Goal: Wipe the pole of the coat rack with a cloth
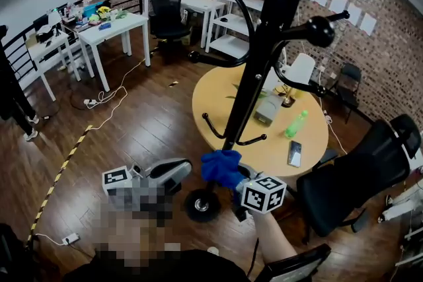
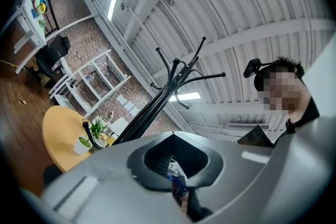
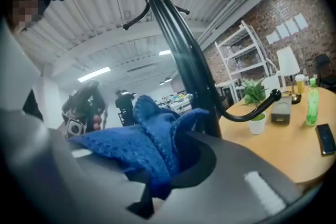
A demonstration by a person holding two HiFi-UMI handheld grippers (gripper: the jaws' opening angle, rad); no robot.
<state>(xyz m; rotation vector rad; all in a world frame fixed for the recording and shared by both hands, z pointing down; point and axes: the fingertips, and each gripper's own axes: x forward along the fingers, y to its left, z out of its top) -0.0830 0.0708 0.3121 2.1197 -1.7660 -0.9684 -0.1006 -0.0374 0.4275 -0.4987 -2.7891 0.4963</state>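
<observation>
Right claw (image 1: 231, 176) grips the blue cloth (image 1: 221, 167) low beside the coat-rack pole (image 1: 246, 92) — left claw (image 1: 180, 170) closed, empty — so wiping seems about to begin: press on, slide up.

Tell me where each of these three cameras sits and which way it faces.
Head view: on the person's head, facing steeply down at the black metal coat rack pole and round yellow wooden table; left gripper, right gripper and right forearm show.
Left gripper view: on that gripper, tilted up toward the ribbed metal ceiling; its shut jaws show.
Right gripper view: on that gripper, tilted up; its jaws clamp the blue knitted cloth.
Shared: all three catch pole and table.
</observation>
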